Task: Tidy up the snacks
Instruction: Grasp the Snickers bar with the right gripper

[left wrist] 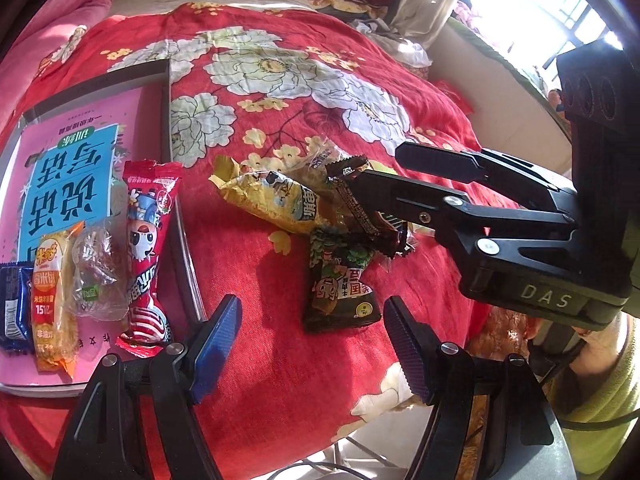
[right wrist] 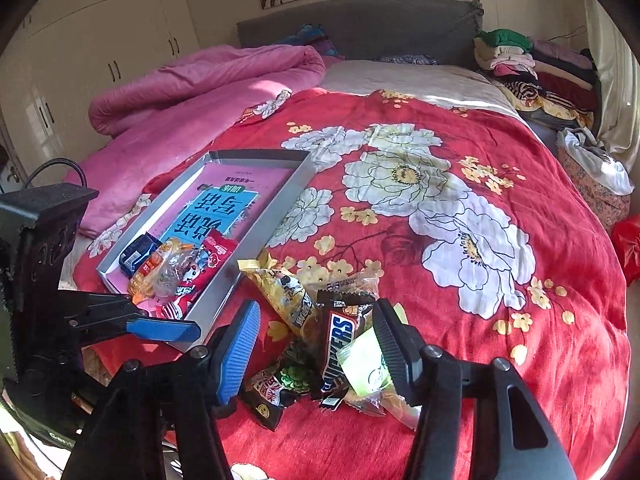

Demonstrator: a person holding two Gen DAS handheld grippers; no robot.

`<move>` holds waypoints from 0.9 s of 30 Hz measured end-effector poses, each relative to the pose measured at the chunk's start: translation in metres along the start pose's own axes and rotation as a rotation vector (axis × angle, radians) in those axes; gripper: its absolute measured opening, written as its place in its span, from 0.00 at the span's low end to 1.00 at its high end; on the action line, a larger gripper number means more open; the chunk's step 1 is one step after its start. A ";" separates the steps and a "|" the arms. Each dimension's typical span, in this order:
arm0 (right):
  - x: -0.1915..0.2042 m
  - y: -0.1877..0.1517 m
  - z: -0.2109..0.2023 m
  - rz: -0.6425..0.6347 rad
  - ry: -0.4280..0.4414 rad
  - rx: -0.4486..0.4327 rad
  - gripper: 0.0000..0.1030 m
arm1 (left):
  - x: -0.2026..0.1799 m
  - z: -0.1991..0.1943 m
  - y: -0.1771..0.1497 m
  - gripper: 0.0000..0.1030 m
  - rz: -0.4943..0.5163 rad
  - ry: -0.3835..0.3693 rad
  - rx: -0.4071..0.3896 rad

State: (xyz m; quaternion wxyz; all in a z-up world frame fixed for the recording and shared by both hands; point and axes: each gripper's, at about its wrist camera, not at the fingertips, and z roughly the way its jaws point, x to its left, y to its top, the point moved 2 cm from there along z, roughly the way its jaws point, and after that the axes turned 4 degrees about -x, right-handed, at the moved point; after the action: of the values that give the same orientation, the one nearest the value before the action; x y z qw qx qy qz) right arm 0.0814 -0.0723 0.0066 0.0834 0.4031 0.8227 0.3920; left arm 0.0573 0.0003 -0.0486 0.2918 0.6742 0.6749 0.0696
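Evidently the sorting is partway through: four snacks already lie in a row in the metal tray (right wrist: 256,236), on a pink book cover — a blue packet (left wrist: 14,304), an orange rice-cracker pack (left wrist: 52,300), a clear-wrapped pastry (left wrist: 96,276) and a red stick pack (left wrist: 146,256). A loose pile waits just beside the tray on the red floral bedspread (right wrist: 520,340).

The right gripper (right wrist: 316,344) is down over that pile with the Snickers bar (right wrist: 338,348) between its fingers. In the left wrist view its black fingers appear to pinch one end of the bar, though I cannot tell how firmly the pads press. The left gripper (left wrist: 312,344) hangs spread and empty above the dark green-pea packet (left wrist: 340,280), touching nothing.

Next, I judge, the bar must be lifted clear of the yellow snack bag (left wrist: 276,200) and the pale green wrapper (right wrist: 364,364) overlapping it, then carried to the tray's free space. The soft quilt gives under pressure, so neighbours may drag along.

Around the bed: a pink duvet (right wrist: 208,80), folded clothes (right wrist: 532,68), a grey headboard (right wrist: 360,24) and cream wardrobes (right wrist: 100,40).
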 end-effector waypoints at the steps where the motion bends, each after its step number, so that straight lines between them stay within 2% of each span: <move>1: 0.000 0.000 0.005 -0.008 0.005 0.016 0.51 | 0.000 0.001 0.000 0.73 -0.001 -0.004 0.002; 5: -0.001 -0.001 0.025 -0.022 0.008 0.085 0.44 | 0.001 0.007 0.001 0.73 -0.007 -0.017 0.011; 9: -0.007 -0.001 0.029 -0.024 -0.014 0.097 0.41 | -0.001 0.012 0.001 0.73 -0.003 -0.030 0.020; 11: -0.013 -0.006 0.032 -0.021 -0.054 0.126 0.41 | -0.001 0.015 0.002 0.73 -0.004 -0.032 0.024; 13: -0.019 -0.012 0.035 -0.005 -0.056 0.149 0.41 | -0.002 0.018 0.003 0.73 -0.005 -0.036 0.026; 16: -0.024 -0.012 0.034 0.017 -0.050 0.142 0.41 | -0.004 0.023 0.006 0.73 -0.007 -0.044 0.032; 22: -0.019 -0.008 0.040 -0.027 -0.069 0.137 0.40 | -0.007 0.031 0.008 0.73 0.003 -0.041 0.040; 27: -0.031 -0.002 0.046 0.042 -0.022 0.131 0.40 | -0.007 0.035 0.008 0.73 0.006 -0.035 0.042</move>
State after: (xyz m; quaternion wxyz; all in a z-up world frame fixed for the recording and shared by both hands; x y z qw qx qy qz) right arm 0.1214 -0.0695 -0.0314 0.0578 0.4291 0.8371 0.3343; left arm 0.0813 -0.0161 -0.0716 0.2893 0.6833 0.6688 0.0446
